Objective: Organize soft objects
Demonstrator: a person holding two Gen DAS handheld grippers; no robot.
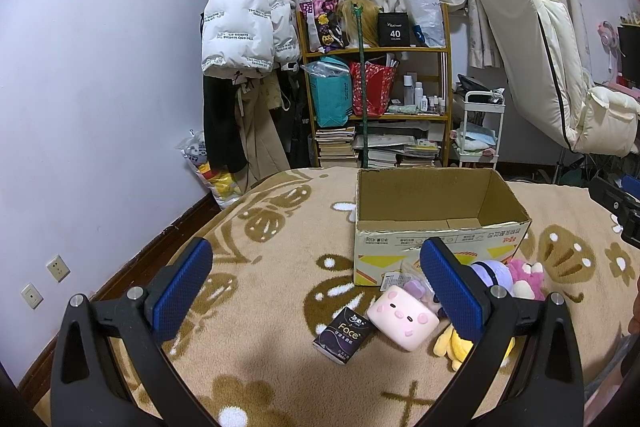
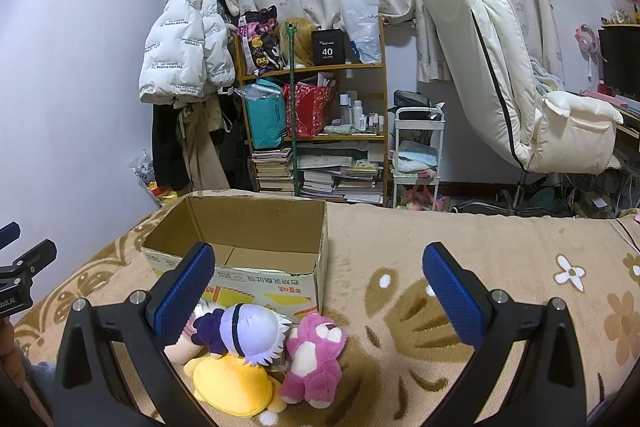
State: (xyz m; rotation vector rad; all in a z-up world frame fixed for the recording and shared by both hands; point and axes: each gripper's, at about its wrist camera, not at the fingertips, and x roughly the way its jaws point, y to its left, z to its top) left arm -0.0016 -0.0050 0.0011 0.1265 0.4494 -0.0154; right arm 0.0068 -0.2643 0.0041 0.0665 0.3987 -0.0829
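An empty open cardboard box (image 1: 436, 227) (image 2: 240, 259) stands on the tan blanket. In front of it lies a pile of soft toys: a pink pig cushion (image 1: 402, 315), a purple-haired doll (image 2: 244, 333), a pink bear (image 2: 314, 359) and a yellow plush (image 2: 232, 383). A black tissue pack (image 1: 346, 334) lies left of the pig. My left gripper (image 1: 316, 291) is open and empty, above the blanket left of the toys. My right gripper (image 2: 320, 297) is open and empty, above the toys and the box's right corner.
The blanket (image 2: 440, 307) covers the bed. Beyond its far edge stand a cluttered wooden shelf (image 1: 376, 99), hanging coats (image 1: 244, 27), a white cart (image 2: 416, 155) and a cream recliner chair (image 2: 512, 75). The wall (image 1: 100, 87) is to the left.
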